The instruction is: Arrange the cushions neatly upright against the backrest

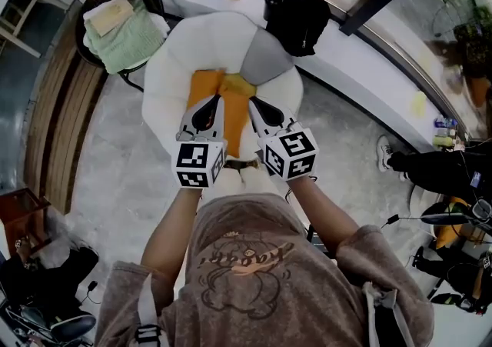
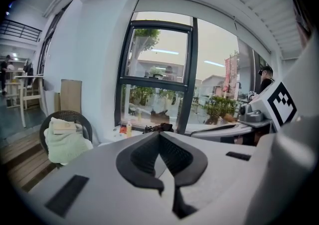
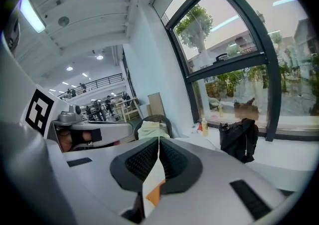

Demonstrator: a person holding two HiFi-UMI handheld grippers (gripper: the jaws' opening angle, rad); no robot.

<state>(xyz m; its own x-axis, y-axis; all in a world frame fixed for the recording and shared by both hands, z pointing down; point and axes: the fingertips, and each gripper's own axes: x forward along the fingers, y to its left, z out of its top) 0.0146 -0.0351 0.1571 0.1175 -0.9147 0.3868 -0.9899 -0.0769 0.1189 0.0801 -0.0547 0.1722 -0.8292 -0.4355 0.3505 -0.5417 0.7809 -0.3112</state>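
Below and just ahead of both grippers, on the white chair (image 1: pixel 163 90) seat, lies the orange cushion (image 1: pixel 209 95). It's flat, w/ its long axis running near-to-far, and its far end points at the backrest (image 1: pixel 201 34).

- **Yellow patch:** it shows at the cushion's far right; can't tell if it's a separate cushion.
- **Grey cushion (image 1: pixel 266 57):** sits farther right and leans on the backrest already, tilted.
- **L gripper (image 1: pixel 207 111) (image 2: pixel 159 135):** jaws closed, nothing btw them.
- **R gripper (image 3: pixel 158 140) (image 1: pixel 260 111):** same. The white/orange sliver in its gap is chair and cushion seen beyond, not held.

Both point level toward the far window, side by side, w/ the orange cushion btw and under them. L gripper looks nearer the orange one, R nearer the grey. Next move prob needs a dip down and fwd, jaws opened first.
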